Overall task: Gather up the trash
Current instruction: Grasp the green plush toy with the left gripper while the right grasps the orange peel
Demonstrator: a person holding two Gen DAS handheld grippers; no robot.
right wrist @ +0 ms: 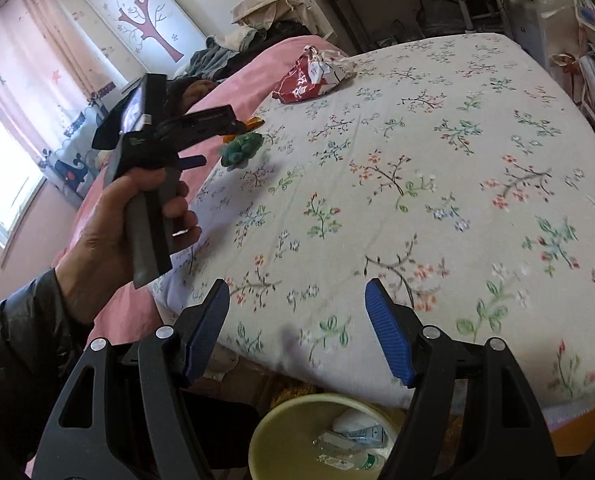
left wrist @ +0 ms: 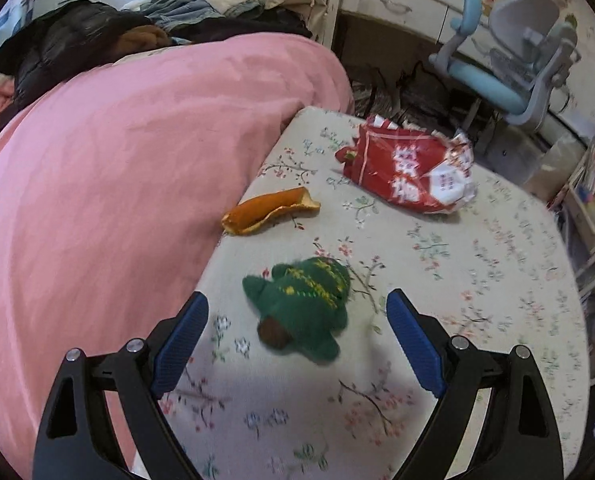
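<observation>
My left gripper hangs open just above a green knitted toy on the floral bed sheet; nothing is between its blue pads. Beyond the toy lie an orange peel and a crumpled red snack bag. My right gripper is open and empty over the bed's near edge. Below it stands a pale yellow bin with bottles and wrappers inside. In the right wrist view a hand holds the left gripper by the green toy, with the peel and the bag farther off.
A pink duvet covers the bed's left side, with dark clothes piled behind it. A blue-grey desk chair and a desk stand past the bed's far end. Shelves line the right wall.
</observation>
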